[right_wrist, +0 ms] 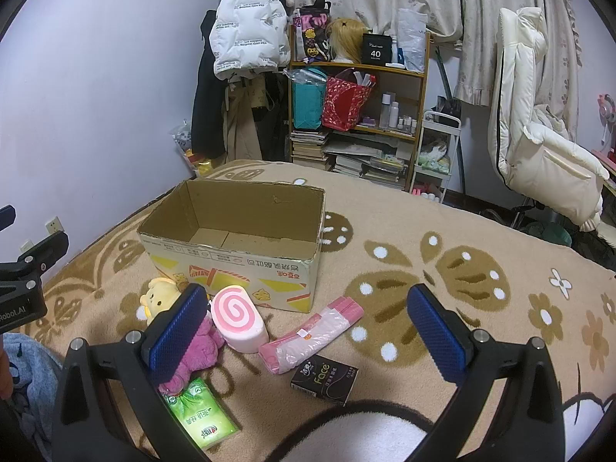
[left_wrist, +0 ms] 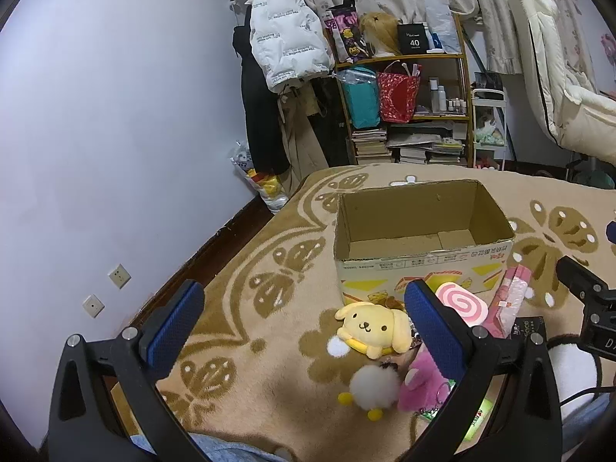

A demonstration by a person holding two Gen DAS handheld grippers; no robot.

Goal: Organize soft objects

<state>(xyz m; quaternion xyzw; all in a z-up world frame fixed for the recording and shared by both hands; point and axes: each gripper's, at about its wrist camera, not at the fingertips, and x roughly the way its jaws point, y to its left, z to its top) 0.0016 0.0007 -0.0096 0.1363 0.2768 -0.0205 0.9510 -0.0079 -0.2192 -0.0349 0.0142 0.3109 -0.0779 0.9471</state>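
An open, empty cardboard box (left_wrist: 419, 227) (right_wrist: 235, 231) stands on a patterned beige blanket. In front of it lie a yellow dog plush (left_wrist: 373, 327) (right_wrist: 159, 294), a white pompom toy with yellow feet (left_wrist: 371, 387), a pink plush (left_wrist: 421, 381) (right_wrist: 200, 342), a pink swirl roll squishy (left_wrist: 462, 302) (right_wrist: 238, 319), a pink bag roll (left_wrist: 508, 296) (right_wrist: 312, 331), a black tissue pack (right_wrist: 325, 379) and a green tissue pack (right_wrist: 200, 414). My left gripper (left_wrist: 304, 323) is open above the blanket, the dog plush between its fingers. My right gripper (right_wrist: 304, 327) is open over the squishy and bag roll.
A cluttered shelf (right_wrist: 358, 115) with books, bags and bottles stands at the back beside hanging coats (left_wrist: 285, 38). A white padded chair (right_wrist: 539, 134) is at the right. A wall (left_wrist: 115, 115) runs along the blanket's left edge. Blue fabric (right_wrist: 27, 369) lies near the camera.
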